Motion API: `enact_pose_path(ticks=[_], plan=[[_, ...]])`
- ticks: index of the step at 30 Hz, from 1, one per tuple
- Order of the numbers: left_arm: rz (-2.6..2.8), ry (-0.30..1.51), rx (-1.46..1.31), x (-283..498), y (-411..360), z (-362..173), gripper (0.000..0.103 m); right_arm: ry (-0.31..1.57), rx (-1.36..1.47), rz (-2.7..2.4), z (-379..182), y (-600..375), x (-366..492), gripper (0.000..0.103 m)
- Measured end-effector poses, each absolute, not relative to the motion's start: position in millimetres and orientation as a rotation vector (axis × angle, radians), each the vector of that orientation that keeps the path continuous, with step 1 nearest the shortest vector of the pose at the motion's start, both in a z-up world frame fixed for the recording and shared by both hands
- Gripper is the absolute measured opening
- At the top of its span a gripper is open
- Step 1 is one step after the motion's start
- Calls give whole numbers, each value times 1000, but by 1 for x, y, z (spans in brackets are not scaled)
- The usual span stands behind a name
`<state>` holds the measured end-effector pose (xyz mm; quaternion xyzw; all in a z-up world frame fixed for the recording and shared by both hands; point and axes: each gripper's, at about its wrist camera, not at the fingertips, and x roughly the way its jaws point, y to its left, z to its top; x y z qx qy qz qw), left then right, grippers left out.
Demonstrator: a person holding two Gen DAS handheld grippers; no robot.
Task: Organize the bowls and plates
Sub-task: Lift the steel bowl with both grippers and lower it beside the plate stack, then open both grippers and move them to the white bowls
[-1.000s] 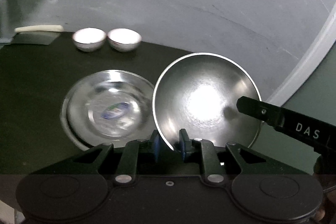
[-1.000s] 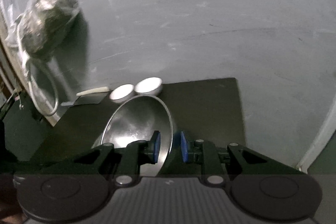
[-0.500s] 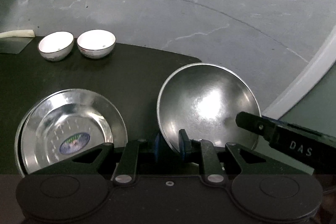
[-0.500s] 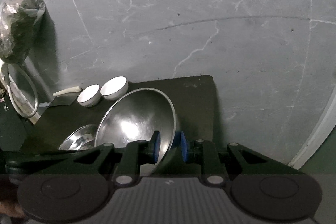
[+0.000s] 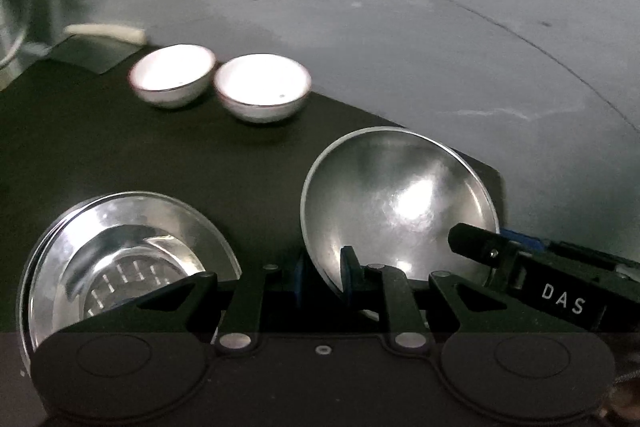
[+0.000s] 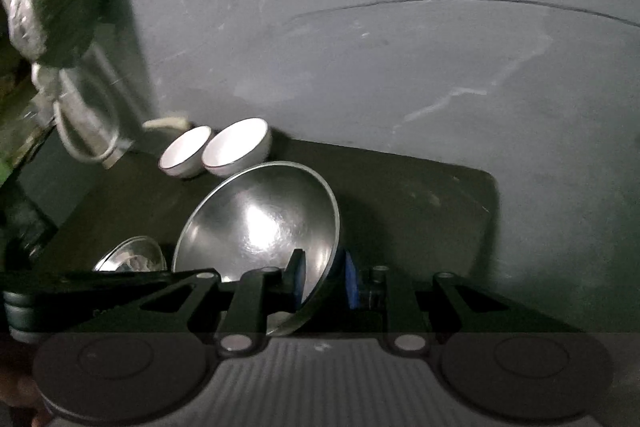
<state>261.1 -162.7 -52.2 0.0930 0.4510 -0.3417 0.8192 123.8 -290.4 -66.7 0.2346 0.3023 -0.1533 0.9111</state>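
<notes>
Left wrist view: left gripper [image 5: 322,281] and right gripper [image 6: 322,281] each pinch the steel bowl [image 5: 400,203] rim, sharing its weight.

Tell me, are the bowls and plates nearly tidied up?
Partly. Two small white bowls already sit side by side at the back of the dark mat. The shiny steel plates look stacked at the left. In hand: both grippers, left and right, pinch the rim of the big round steel bowl, tilted. Left: setting it down.
</notes>
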Motion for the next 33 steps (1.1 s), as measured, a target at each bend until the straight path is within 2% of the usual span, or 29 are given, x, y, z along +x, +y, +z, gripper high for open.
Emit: enact_pose_path(ticks=[9, 12, 13, 15, 17, 20, 22, 24, 25, 29, 33], plan=[[-560, 953, 179, 269, -170, -54, 20, 663, 440, -180, -78, -306, 158, 24], [-553, 950, 159, 271, -170, -52, 21, 667, 430, -171, -77, -309, 164, 29], [-553, 948, 152, 269, -168, -51, 21, 661, 427, -176, -74, -310, 160, 37], [-553, 931, 139, 267, -165, -49, 29, 650, 407, -203, -70, -308, 154, 47], [-565, 913, 125, 264, -159, -45, 36, 638, 397, -227, -65, -306, 148, 50], [-585, 894, 85, 260, -151, -38, 46, 631, 363, -271, -53, -298, 136, 61], [-601, 871, 47, 255, -142, -29, 57, 614, 340, -300, -41, -291, 125, 75], [-627, 827, 5, 246, -130, -16, 74, 577, 319, -325, -24, -284, 109, 85], [-639, 804, -6, 242, -124, -11, 77, 562, 311, -340, -18, -280, 102, 90], [-665, 711, -36, 224, -96, 9, 102, 516, 304, -384, 1, -267, 76, 101], [-666, 691, -77, 213, -66, 17, 102, 485, 314, -430, 11, -255, 48, 103]])
